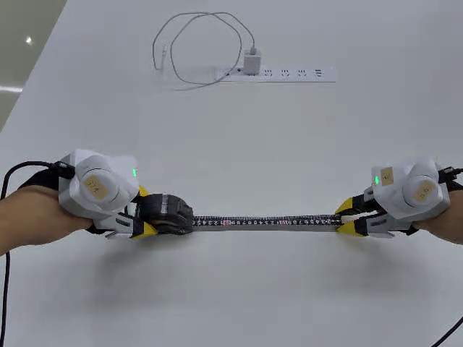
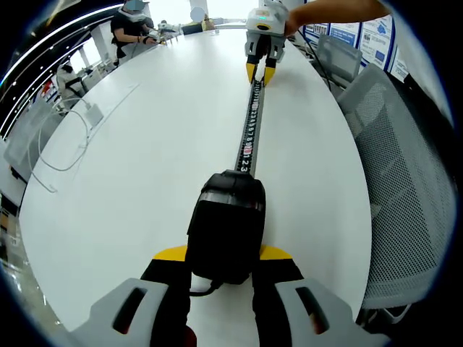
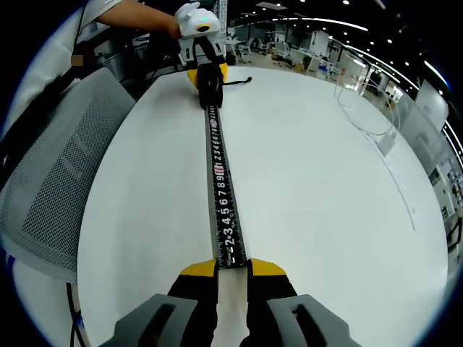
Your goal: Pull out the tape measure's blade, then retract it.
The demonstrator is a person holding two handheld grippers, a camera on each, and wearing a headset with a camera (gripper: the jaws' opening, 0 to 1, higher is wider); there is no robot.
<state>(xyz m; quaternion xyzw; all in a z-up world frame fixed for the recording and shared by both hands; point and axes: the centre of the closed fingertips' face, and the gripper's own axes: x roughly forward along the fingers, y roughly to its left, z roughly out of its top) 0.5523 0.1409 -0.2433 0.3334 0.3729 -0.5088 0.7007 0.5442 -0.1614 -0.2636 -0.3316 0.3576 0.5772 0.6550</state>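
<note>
Both hand-held grippers gripped the one tape measure (image 1: 168, 213): the left hand-held gripper (image 1: 147, 212) was clamped around its black case, and the right hand-held gripper (image 1: 347, 217) was pinched shut on the tip of the single blade (image 1: 264, 220), which lay drawn out flat on the bench (image 1: 231, 296) between them. Well beyond both, the head view showed one power strip (image 1: 289, 73) with one charger (image 1: 252, 63). The gripper views showed a mesh chair (image 2: 405, 173) past the bench edge beside them. Bare bench surrounded both.
</note>
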